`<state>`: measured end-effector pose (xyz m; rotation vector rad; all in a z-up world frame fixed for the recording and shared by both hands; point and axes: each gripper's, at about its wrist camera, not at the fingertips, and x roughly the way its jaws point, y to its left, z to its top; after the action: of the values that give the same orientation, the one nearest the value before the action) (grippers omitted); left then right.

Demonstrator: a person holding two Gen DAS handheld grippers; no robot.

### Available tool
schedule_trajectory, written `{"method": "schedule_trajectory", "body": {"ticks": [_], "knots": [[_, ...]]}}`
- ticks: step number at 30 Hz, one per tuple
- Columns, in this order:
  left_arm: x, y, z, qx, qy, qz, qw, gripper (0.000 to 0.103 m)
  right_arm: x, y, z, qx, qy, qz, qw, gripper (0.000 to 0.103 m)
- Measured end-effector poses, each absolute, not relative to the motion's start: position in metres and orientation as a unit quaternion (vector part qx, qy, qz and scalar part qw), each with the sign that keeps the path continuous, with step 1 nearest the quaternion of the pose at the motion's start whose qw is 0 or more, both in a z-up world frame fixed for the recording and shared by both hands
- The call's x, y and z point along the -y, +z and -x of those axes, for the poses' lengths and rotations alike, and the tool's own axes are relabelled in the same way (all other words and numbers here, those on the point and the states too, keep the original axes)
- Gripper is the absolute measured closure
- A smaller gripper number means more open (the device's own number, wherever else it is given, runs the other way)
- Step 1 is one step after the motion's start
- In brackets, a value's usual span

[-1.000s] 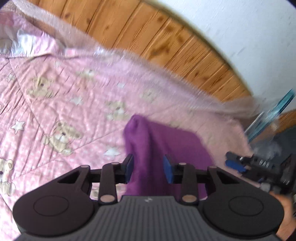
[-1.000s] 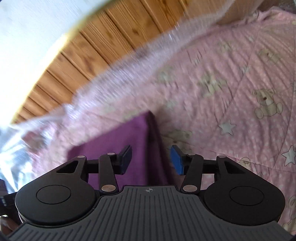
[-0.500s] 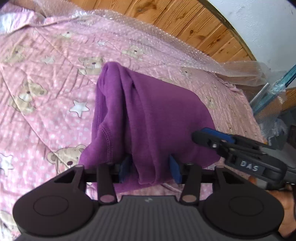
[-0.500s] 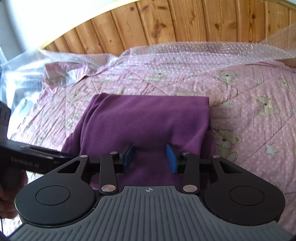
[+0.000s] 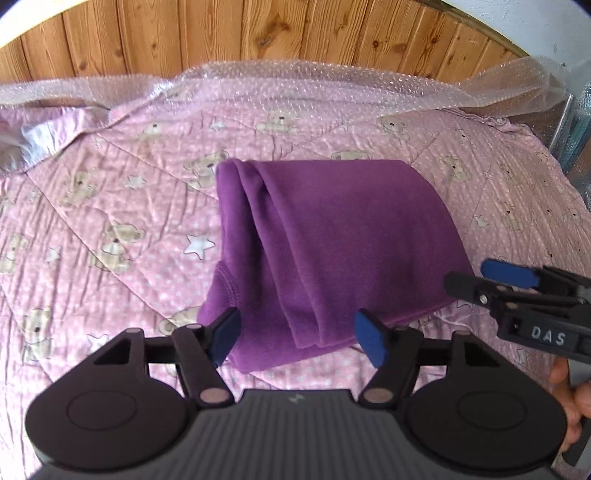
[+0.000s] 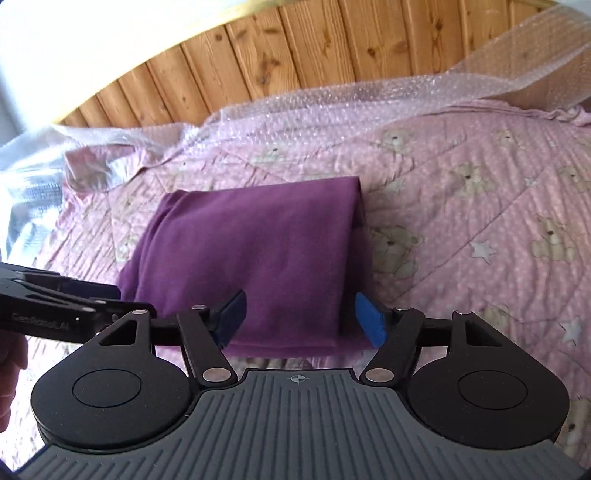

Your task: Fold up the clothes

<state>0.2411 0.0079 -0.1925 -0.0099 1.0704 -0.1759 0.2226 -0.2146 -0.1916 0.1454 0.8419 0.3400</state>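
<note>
A folded purple garment (image 5: 332, 240) is laid on a pink bear-print quilt (image 5: 110, 221), edged by bubble wrap (image 5: 295, 81) before a wooden headboard (image 5: 221, 33). The left gripper (image 5: 297, 341) and right gripper (image 6: 299, 319), jaws just opened wide, are held clear of the cloth.

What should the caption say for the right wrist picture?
Open right gripper above a folded purple garment on a teddy-bear quilt.
</note>
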Motion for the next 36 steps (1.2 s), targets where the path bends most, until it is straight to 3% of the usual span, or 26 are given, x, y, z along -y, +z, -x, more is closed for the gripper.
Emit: {"method": "schedule_trajectory", "body": {"ticks": [5, 9, 11, 13, 17, 22, 36], "knots": [[-0.013, -0.175, -0.226, -0.499, -0.085, 0.004, 0.862, 0.032, 0.218, -0.195, -0.186, -0.431, 0.127, -0.079, 0.890, 0.034], [-0.016, -0.161, -0.205, -0.490, -0.097, 0.018, 0.866, 0.025, 0.214, -0.191, -0.147, -0.449, 0.097, -0.084, 0.884, 0.033], [-0.019, -0.154, -0.192, -0.482, -0.101, 0.029, 0.870, 0.018, 0.210, -0.185, -0.126, -0.453, 0.091, -0.087, 0.883, 0.030], [-0.023, -0.143, -0.176, -0.467, -0.104, 0.040, 0.877, 0.000, 0.203, -0.176, -0.106, -0.453, 0.089, -0.088, 0.883, 0.028], [-0.027, -0.123, -0.144, -0.425, -0.096, 0.017, 0.900, 0.000, 0.184, -0.152, -0.079, -0.447, 0.089, -0.063, 0.888, 0.024], [-0.021, -0.115, -0.121, -0.430, -0.048, -0.028, 0.901, 0.000, 0.164, -0.122, -0.062, -0.440, 0.080, -0.016, 0.894, 0.019], [0.012, -0.109, -0.082, -0.463, 0.007, 0.041, 0.885, 0.000, 0.177, -0.108, -0.063, -0.446, 0.078, 0.035, 0.891, 0.014]]}}
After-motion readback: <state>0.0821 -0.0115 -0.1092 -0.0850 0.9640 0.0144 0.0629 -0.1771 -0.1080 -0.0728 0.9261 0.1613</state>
